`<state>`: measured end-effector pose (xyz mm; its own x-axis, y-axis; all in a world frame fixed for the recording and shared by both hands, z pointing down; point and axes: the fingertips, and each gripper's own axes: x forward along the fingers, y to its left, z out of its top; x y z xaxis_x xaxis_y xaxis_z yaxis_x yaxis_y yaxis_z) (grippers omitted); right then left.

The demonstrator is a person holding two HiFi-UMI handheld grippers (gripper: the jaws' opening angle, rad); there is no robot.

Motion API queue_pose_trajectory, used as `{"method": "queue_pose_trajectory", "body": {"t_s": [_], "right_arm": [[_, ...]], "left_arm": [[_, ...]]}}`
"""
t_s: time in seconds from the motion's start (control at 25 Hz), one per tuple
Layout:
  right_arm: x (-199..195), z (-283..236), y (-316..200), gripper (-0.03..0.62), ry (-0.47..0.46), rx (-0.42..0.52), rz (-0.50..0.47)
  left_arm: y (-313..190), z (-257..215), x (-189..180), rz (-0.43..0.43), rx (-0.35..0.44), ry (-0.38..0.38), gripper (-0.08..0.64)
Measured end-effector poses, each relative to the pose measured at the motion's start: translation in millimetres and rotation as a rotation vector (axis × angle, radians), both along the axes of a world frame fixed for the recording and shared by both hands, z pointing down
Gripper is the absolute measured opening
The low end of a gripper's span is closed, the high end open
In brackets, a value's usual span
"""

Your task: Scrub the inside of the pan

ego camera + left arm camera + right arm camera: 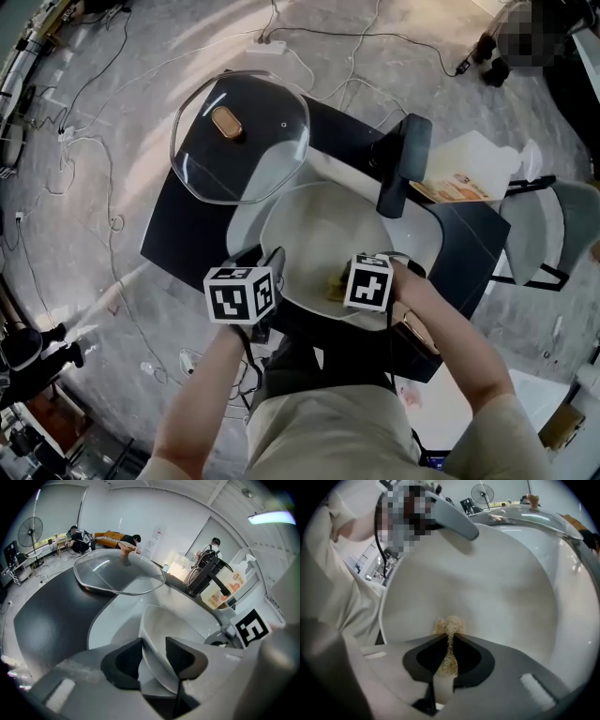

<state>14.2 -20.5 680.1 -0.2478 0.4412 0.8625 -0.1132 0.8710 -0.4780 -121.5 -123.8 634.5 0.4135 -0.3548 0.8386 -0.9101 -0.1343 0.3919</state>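
Note:
A white pan (319, 234) with a dark handle (403, 164) lies on a dark table (187, 225). My left gripper (272, 264) is at the pan's near-left rim. In the left gripper view the rim (157, 634) runs between the pads of my left gripper (153, 651), which is shut on it. My right gripper (339, 286) reaches into the pan from the near side. It is shut on a thin brown scrubber (449, 626) whose tip rests on the pan's inner wall (487, 583). The scrubber (335, 286) shows beside the right marker cube.
A glass lid (240, 136) with a brown knob lies at the table's back left, overlapping the pan's far edge. An orange-printed pack (464, 178) sits at the back right. A grey chair (553, 225) stands to the right. Cables run over the floor.

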Motion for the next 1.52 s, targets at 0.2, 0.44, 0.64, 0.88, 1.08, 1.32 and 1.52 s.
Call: {"method": "queue_pose_trajectory", "body": {"t_s": [0.2, 0.44, 0.64, 0.88, 1.08, 1.32, 1.52], "right_arm": [[-54.3, -20.1, -1.6, 0.043, -0.194, -0.037, 0.101], [-94.5, -17.5, -31.3, 0.044, -0.241, 0.063, 0.170], [-108.7, -2.2, -68.2, 0.044, -0.229, 0.274, 0.241], [-91.5, 33.7, -111.8, 0.044, -0.115, 0.497, 0.217], [-64.3, 55.0, -129.1, 0.043, -0.030, 0.547, 0.265], [-7.1, 70.2, -123.0, 0.043, 0.148, 0.551, 0.254], [20.1, 63.3, -88.9, 0.043, 0.174, 0.402, 0.226]], "left_arm": [[-0.2, 0.2, 1.0, -0.023, 0.015, -0.019, 0.163], [-1.4, 1.7, -1.4, -0.067, 0.000, 0.010, 0.159], [-2.1, 2.0, -2.3, -0.049, -0.007, 0.015, 0.150], [1.0, 3.0, -0.5, -0.008, -0.021, 0.019, 0.150], [-0.5, 6.2, -3.2, -0.022, -0.017, -0.002, 0.150], [-1.6, 5.3, 0.7, -0.006, -0.007, 0.002, 0.160], [-1.7, 5.1, 2.5, -0.007, 0.000, 0.006, 0.164]]}}
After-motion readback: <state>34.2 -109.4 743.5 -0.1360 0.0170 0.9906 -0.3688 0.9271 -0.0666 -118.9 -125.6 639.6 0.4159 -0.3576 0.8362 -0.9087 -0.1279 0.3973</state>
